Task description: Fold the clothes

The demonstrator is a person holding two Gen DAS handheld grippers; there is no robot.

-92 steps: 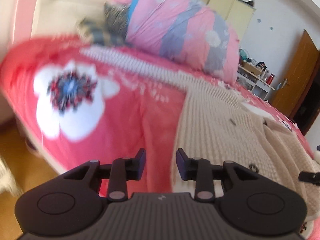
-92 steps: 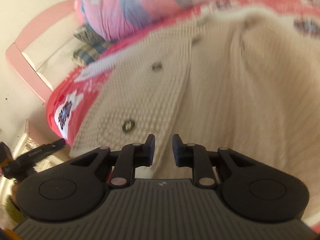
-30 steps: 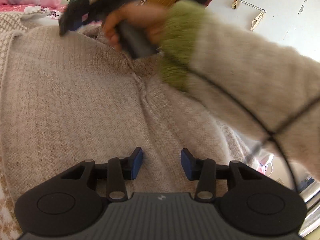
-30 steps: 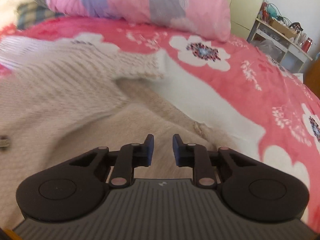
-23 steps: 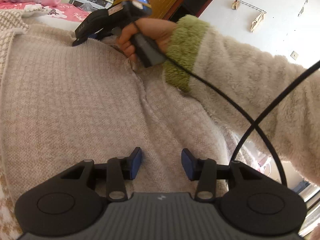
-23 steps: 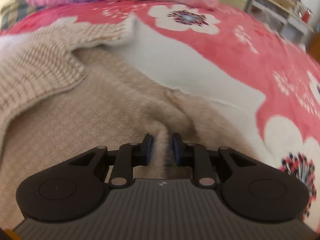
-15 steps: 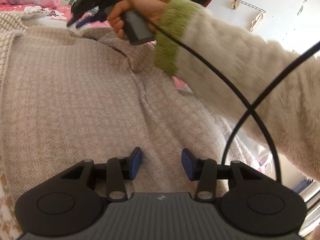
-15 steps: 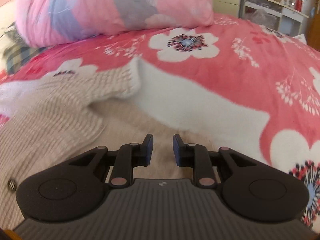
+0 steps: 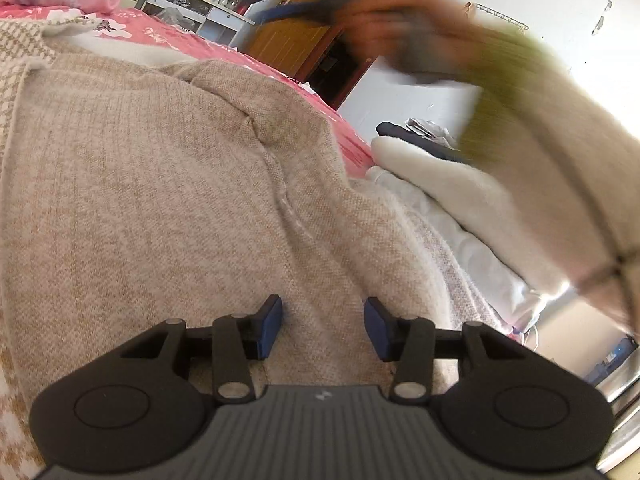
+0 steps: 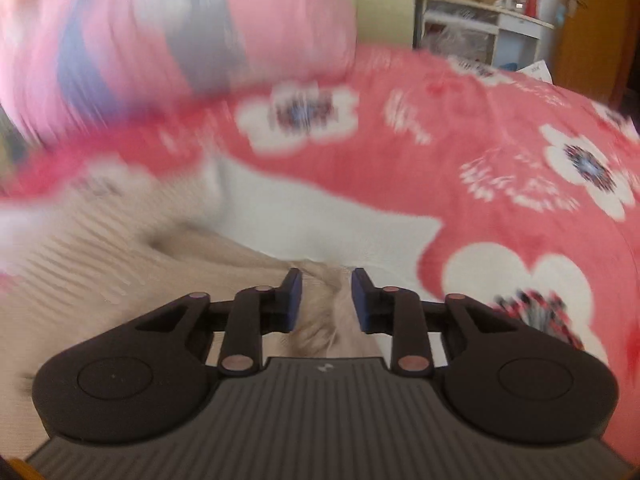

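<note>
Left wrist view: beige knit sweater [image 9: 160, 184] spread flat across the red floral bedspread [image 9: 256, 66], probably laid out that way so a fold can be made along its length. Left gripper [image 9: 323, 326] low over the knit near its closer edge, jaws parted wide, nothing between them, blue pads [image 9: 269, 325] right at the fabric; whether touching or just clear, cannot tell. Aimed straight along the garment, level and close, likely to pin the cloth or to take a pinch of it. Above and to the right, only a blur of a hand [image 9: 384, 20] and a fuzzy cream sleeve with a green cuff [image 9: 496, 92]: right arm raised well above the sweater, too smeared to read further. White padded garment [image 9: 444, 184] lying beside the sweater's far edge.

Right wrist view: heavily blurred. Right gripper [image 10: 326, 300] tilted down toward the sweater's [image 10: 120, 280] bunched edge, where knit meets bedspread [image 10: 500, 160]. Jaws parted, a ridge of beige cloth visible in the gap but not clamped; released, by the look of it. Pink and blue quilt [image 10: 160, 28] heaped at the head of the bed, well apart.
</note>
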